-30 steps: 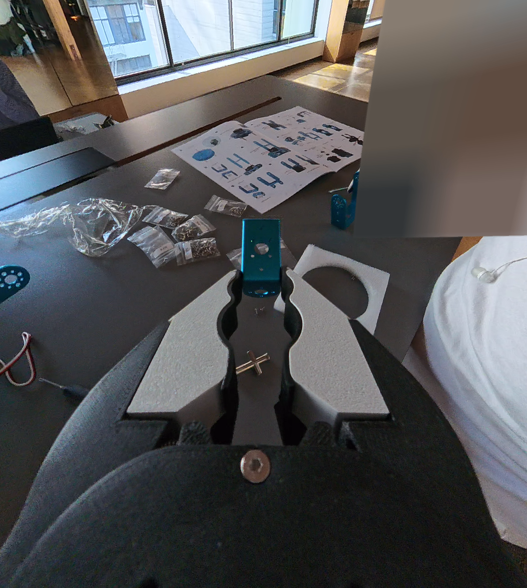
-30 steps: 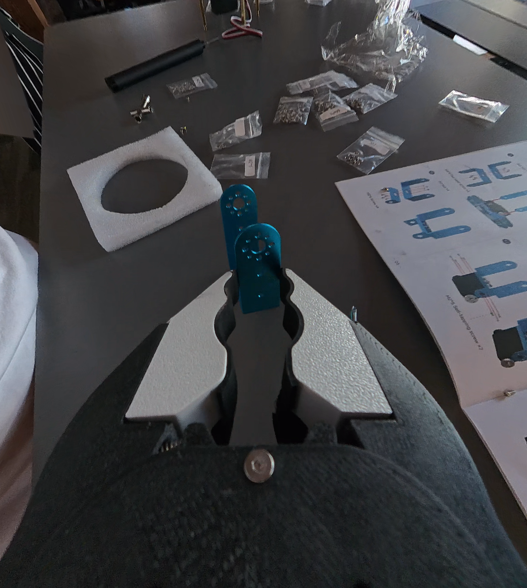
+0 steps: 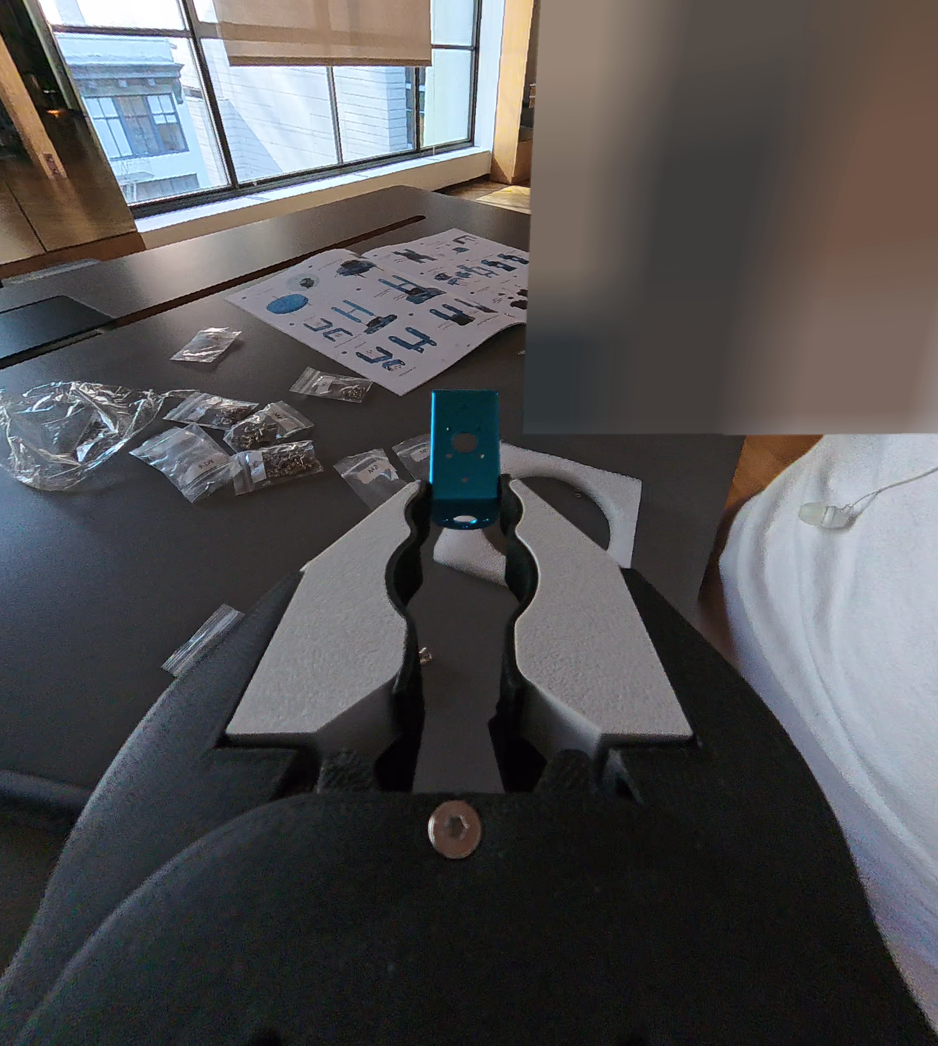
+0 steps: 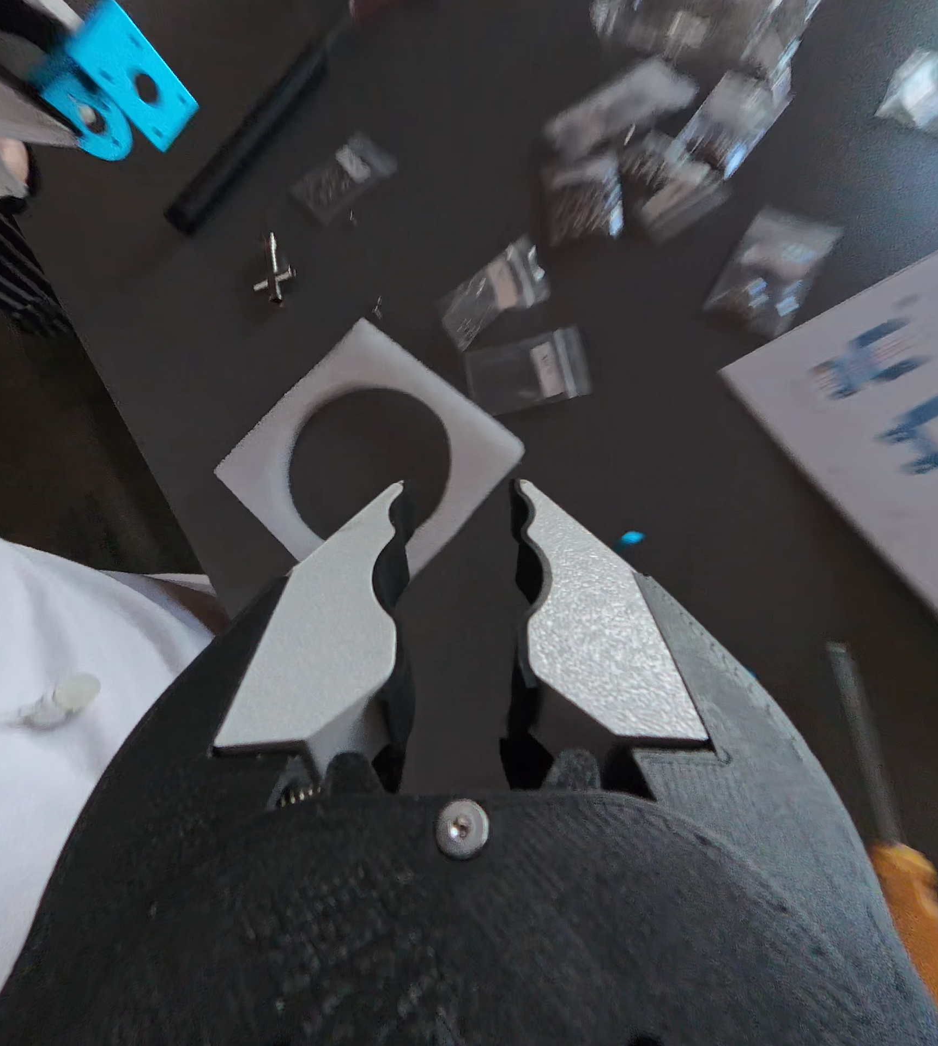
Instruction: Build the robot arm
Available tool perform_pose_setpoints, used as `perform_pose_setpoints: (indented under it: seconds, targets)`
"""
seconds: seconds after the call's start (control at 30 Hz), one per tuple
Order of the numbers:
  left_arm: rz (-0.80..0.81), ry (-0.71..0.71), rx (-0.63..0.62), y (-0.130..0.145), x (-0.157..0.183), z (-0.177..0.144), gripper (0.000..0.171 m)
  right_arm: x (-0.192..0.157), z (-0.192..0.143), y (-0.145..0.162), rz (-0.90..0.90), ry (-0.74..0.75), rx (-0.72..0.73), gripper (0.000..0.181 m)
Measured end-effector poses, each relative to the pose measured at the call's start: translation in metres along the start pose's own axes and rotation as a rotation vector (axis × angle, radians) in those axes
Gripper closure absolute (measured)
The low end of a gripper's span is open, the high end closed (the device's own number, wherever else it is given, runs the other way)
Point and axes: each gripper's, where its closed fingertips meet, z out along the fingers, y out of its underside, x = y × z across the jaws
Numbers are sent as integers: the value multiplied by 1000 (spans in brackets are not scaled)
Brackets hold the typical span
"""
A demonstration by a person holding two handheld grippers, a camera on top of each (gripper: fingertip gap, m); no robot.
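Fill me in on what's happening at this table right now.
A person works two handheld grippers over a dark table. The left gripper is shut on a blue metal bracket, held above the table. The right gripper is open and empty, over a white foam square with a round cutout. Small bags of screws and an instruction sheet lie around.

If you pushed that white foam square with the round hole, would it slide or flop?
The foam square looks thin and light, so it would probably slide easily on the smooth dark table. The big hole leaves narrow edges, so it may bend when lifted.

The dark table (image 3: 87,566) bears small screw bags (image 3: 274,461), a white foam square (image 4: 376,362) and an open booklet (image 3: 398,317).
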Motion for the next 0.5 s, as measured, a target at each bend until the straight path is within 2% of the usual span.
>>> perform_pose_setpoints:
  seconds: [0.07, 0.13, 0.33, 0.4, 0.5]
  targets:
    - [2, 25, 10, -1, 1, -1, 149, -8, 26, 14, 74, -13, -110, 142]
    - [4, 59, 21, -2, 3, -5, 149, -8, 41, 25, 77, 45, -184, 142]
    - [21, 152, -2, 7, -1, -27, 149, 2, 55, 40, 125, 241, -284, 152]
    - [27, 190, -7, 11, -5, -34, 149, 2, 59, 37, 175, 248, -250, 163]
    - [52, 235, -7, 16, -12, -43, 149, 5, 63, 28, 254, 272, -198, 165]
